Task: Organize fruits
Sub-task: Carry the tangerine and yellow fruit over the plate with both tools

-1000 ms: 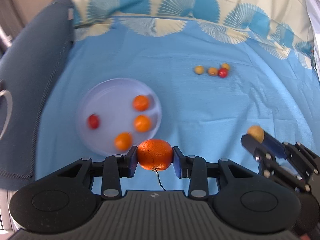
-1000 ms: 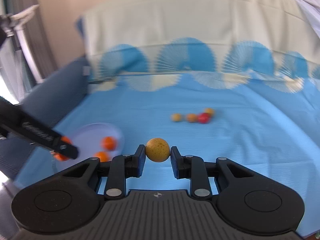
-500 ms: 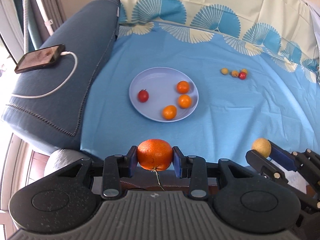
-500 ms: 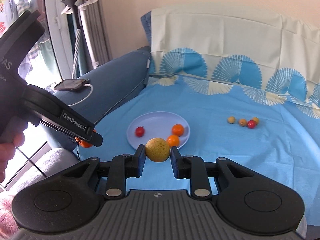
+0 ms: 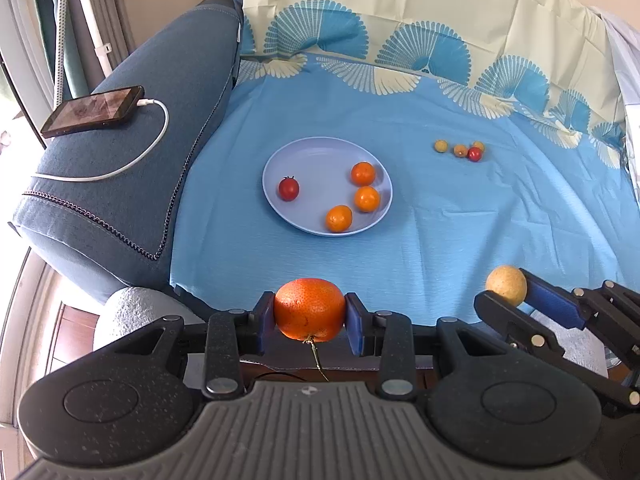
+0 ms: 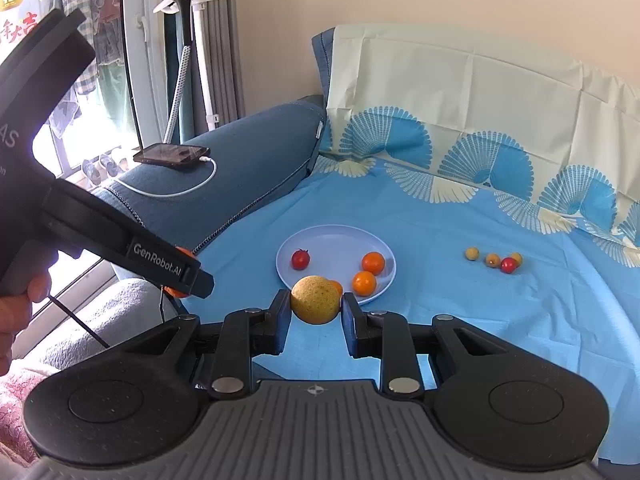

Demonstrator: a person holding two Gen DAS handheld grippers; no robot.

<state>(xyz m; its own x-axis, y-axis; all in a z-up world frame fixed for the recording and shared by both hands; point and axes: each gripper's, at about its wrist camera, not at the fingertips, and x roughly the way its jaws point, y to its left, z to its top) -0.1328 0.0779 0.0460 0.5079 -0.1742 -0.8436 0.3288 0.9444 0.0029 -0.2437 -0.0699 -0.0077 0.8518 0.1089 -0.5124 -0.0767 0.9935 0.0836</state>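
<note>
My left gripper (image 5: 310, 322) is shut on a large orange (image 5: 309, 309) with a short stem, held over the near edge of the blue cloth. My right gripper (image 6: 316, 314) is shut on a small yellow fruit (image 6: 315, 299); the left wrist view shows that fruit (image 5: 506, 285) at the lower right. Farther back a pale blue plate (image 5: 320, 160) lies on the cloth with a red cherry tomato (image 5: 289, 188) and three small oranges (image 5: 366, 199). Several tiny yellow and red fruits (image 5: 460, 149) lie in a loose row to its right.
A blue cloth (image 5: 460, 232) with a fan pattern covers the seat. On the dark blue sofa arm (image 5: 132, 184) at the left lies a phone (image 5: 93, 111) on a white cable. A person's hand (image 6: 16, 316) holds the left gripper's handle.
Both grippers have pulled back from the plate and risen, each keeping its fruit. The plate now looks smaller and farther away, and the sofa arm with the phone has come into view.
</note>
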